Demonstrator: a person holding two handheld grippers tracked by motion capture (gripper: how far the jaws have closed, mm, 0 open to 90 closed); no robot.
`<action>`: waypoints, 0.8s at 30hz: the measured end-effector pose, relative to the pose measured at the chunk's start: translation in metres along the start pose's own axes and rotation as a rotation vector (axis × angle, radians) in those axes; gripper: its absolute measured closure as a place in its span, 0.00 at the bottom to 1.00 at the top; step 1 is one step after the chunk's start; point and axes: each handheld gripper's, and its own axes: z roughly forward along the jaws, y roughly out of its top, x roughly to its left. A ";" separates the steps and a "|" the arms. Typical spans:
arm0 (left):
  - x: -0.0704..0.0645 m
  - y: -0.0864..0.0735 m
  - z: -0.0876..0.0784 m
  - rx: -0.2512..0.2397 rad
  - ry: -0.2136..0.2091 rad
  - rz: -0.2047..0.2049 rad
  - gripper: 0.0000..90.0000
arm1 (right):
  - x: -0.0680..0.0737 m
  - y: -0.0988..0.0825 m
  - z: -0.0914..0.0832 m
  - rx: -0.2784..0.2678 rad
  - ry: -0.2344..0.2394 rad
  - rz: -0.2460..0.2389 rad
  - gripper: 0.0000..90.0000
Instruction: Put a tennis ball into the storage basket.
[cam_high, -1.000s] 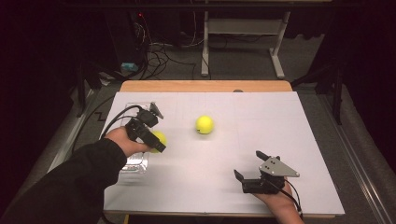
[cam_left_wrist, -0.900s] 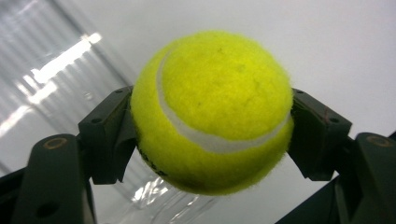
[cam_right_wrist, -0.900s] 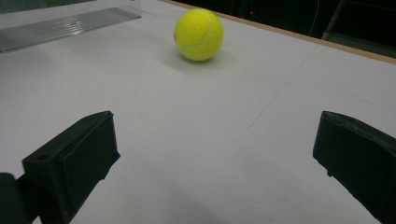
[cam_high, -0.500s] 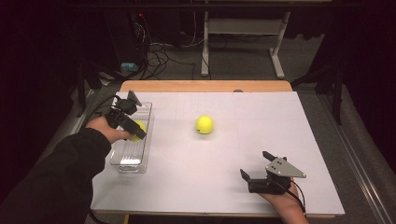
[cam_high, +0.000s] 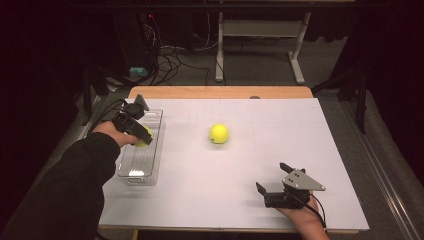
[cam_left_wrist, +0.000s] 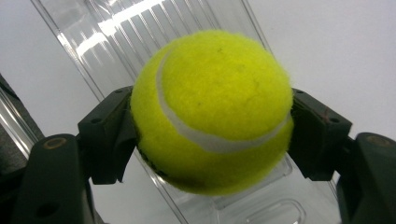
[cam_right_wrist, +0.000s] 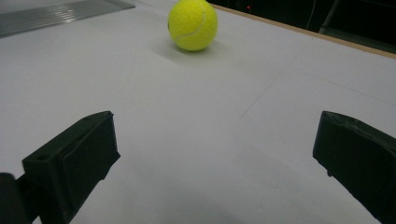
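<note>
Left gripper (cam_high: 141, 136): jaws clamped on a tennis ball (cam_left_wrist: 212, 109), held over the clear tray (cam_high: 142, 167) at the table's (cam_high: 240, 200) left edge. Right gripper (cam_high: 274, 185): jaws wide apart, nothing between them, resting near the table's front right. Second ball (cam_high: 219, 133): loose on the white tabletop, mid-table, well apart from both grippers.

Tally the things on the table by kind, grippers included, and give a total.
Tennis balls: 2 — one clamped in the left gripper over the tray, ball; one loose on the table, ball.
Clear plastic trays: 1 — tray.
Grippers: 2 — the left one, and the right gripper, open.
Total: 5
</note>
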 end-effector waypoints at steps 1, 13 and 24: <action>-0.001 0.003 0.006 0.014 0.004 0.010 0.29 | 0.000 0.000 0.000 0.003 0.000 0.001 0.00; 0.008 0.014 0.021 0.027 0.014 -0.016 0.29 | 0.001 -0.001 0.000 0.003 0.001 -0.001 0.00; 0.004 0.006 -0.004 -0.038 -0.026 -0.011 0.01 | -0.001 -0.001 -0.001 -0.001 -0.005 0.002 0.00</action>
